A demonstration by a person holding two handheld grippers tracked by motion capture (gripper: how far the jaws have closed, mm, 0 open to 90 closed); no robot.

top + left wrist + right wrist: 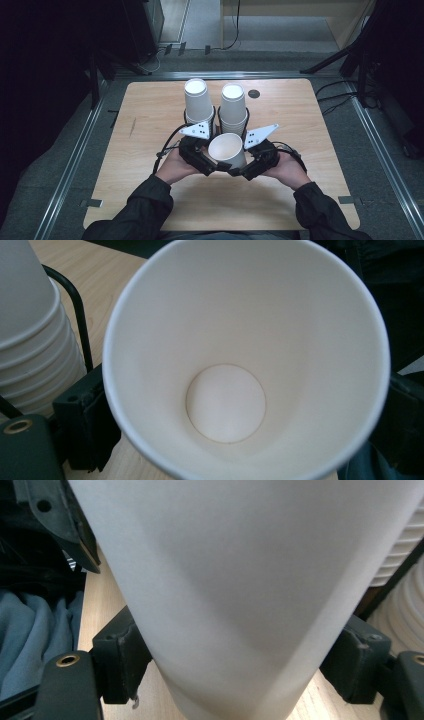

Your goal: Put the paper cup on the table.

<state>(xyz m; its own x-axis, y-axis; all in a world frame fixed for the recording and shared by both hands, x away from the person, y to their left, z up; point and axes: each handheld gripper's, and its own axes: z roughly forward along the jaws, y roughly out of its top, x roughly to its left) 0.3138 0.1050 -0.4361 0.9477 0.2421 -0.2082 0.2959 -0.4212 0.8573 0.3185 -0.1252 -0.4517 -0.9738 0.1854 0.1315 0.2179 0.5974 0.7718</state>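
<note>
One loose paper cup (227, 149) sits between the two grippers, mouth up and tipped toward the person. Both grippers are at it.

Right gripper (235, 680): jaws spread just as wide as the cup's lower wall, one black pad (120, 662) pressed on each side of it. So it's pinching the cup low down, near the base. The cup wall rises straight up from between the pads in the right gripper view (base edge is out of frame, can't see it).

Left gripper (200, 152): in the left gripper view the cup is seen from above, mouth open toward the camera, round bottom visible inside. One black pad (85, 425) sits against the outside of the wall at the left, and a dark block is at the right edge behind the rim. The rim hides the contact on that side, so I cannot tell if these jaws are actually clamping or just lying alongside.

In the high view both hands meet at the near middle of the table (150, 110), with the cup right between them.

Count:
- 1 single cup, at the grippers
- 2 stacks of cups, just beyond the fingertips: left stack (197, 102) ahead of the left gripper, right stack (233, 107) ahead of the right gripper (upside down, rims ribbed at the bottom)
- 2 black wire frames, one around each stack
- 2 grippers, 2 grey three-cornered plates

Stacks stand side by side, close but apart. The loose cup is near them, not touching.
</note>
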